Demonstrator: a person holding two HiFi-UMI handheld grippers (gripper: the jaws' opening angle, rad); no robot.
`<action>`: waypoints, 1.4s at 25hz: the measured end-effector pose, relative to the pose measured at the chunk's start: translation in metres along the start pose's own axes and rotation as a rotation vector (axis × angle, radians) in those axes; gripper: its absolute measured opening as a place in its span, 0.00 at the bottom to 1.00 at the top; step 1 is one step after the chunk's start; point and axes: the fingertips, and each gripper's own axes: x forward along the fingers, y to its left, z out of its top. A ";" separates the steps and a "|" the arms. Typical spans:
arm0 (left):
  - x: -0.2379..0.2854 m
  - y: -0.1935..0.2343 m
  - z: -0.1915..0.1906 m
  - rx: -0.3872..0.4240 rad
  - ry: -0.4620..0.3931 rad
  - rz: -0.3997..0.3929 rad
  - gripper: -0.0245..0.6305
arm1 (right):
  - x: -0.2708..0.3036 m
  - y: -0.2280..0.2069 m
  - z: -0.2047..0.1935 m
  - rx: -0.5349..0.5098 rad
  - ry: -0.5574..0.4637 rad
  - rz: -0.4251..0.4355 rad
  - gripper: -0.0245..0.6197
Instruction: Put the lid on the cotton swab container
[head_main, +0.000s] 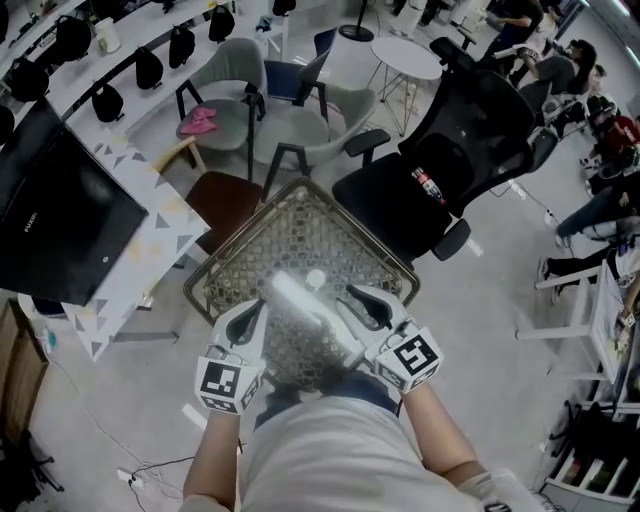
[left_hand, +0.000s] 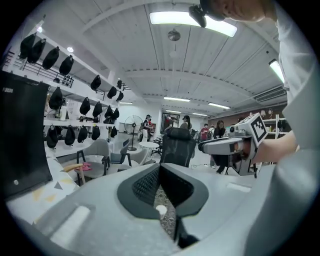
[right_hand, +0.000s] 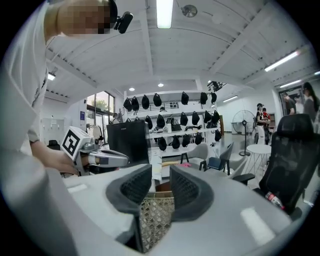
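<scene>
Holding both grippers side by side above the work, we have neither touching anything. The left gripper (left_hand: 161, 191) has its jaws a little apart with nothing between them. The right gripper (right_hand: 160, 189) stands wider and is empty too. Just ahead, between the two and lower, what we believe is the cotton swab container (head_main: 297, 299) lies on the mesh table (head_main: 262, 236). Strong glare hides its contents. The small white round piece just beyond is probably the lid (head_main: 315, 278), not yet fitted.
</scene>
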 end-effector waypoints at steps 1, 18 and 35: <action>-0.001 -0.002 0.002 0.007 -0.004 -0.006 0.05 | -0.003 0.002 0.003 -0.002 -0.006 -0.001 0.20; -0.030 -0.018 0.036 0.041 -0.086 -0.072 0.05 | -0.038 0.029 0.021 -0.012 -0.051 -0.053 0.20; -0.034 -0.027 0.032 0.021 -0.091 -0.108 0.05 | -0.043 0.040 0.016 -0.027 -0.051 -0.083 0.19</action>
